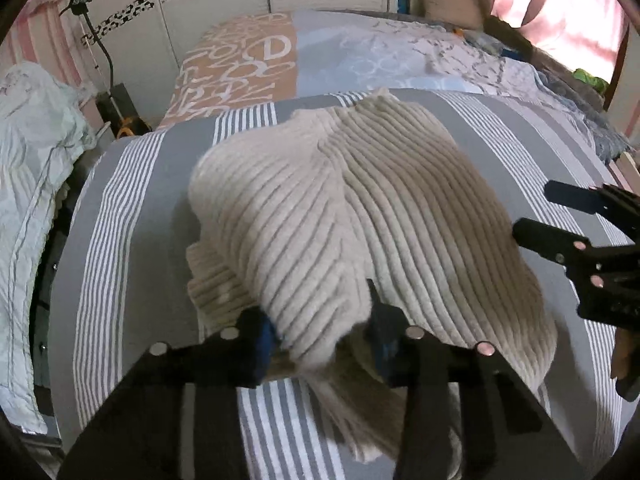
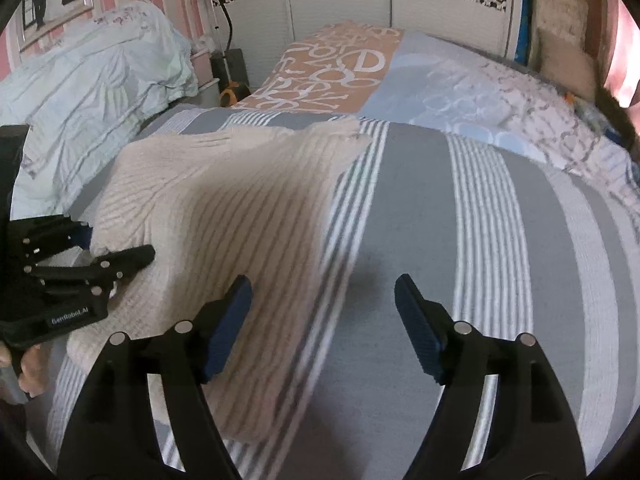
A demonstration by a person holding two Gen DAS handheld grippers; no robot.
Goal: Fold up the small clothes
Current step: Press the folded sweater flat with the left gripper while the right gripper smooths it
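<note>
Gripping the cream ribbed knit garment point(image 1: 360, 216) hem loosely, left gripper point(image 1: 324, 332) risks slipping; right gripper point(image 2: 324, 320) wide open, empty.

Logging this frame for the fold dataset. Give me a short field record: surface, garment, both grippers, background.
surface: bed with grey and white striped cover
garment: cream ribbed knit, partly folded, near edge lifted
left gripper: shut on the knit's near edge, blurred
right gripper: open, empty, over the knit's right edge and the cover
background: orange lettered bedding, pale crumpled sheet at left, white wardrobe doors
</note>
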